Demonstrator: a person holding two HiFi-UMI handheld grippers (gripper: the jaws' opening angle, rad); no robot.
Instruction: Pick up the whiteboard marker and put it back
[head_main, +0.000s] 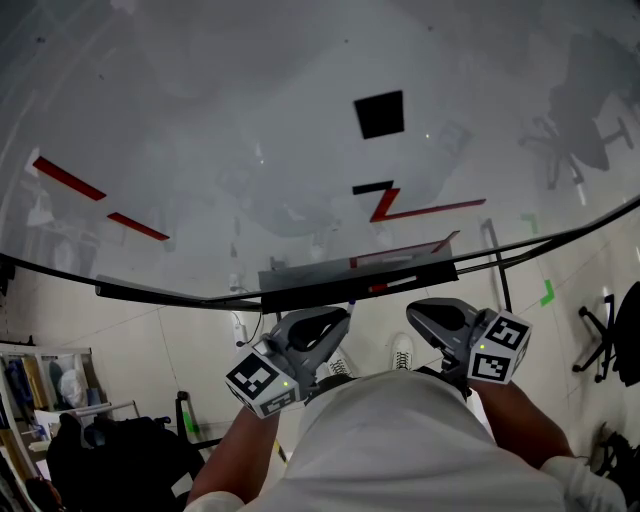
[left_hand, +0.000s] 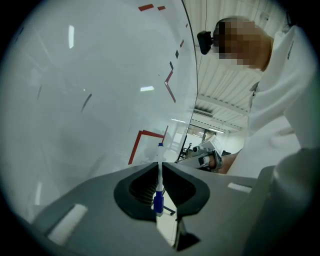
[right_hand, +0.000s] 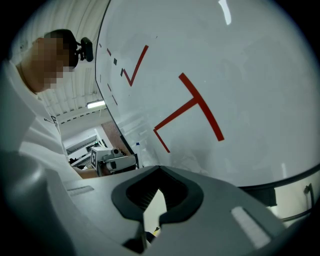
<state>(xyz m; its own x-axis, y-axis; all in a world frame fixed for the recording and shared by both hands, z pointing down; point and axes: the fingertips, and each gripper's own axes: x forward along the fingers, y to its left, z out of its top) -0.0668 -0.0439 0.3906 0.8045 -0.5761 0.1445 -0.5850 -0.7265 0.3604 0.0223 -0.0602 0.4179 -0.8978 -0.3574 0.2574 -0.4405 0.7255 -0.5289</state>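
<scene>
The pick-up half of the task looks done. The left gripper (left_hand: 161, 165) is clenched on the slim white whiteboard marker with blue ends (left_hand: 159, 176), which stands upright between its jaws with one blue tip poking out past them toward the large glossy white whiteboard (head_main: 250, 120). The marker is therefore off any surface and carried in the tool.

The right gripper (right_hand: 160, 170) is closed at the tips with nothing between its jaws, and it is held level with the left one, just to its right.

In the head view both grippers sit close to the person's body, on the near side of the long grey tray ledge (head_main: 330, 272) that runs along the board's lower edge. The board itself carries red line marks (head_main: 410, 210) and a small black square (head_main: 380, 114).

What is left, as I judge it, is the return. The marker has to be carried forward over that ledge, probably its resting place, laid down and released. None of that has begun.
</scene>
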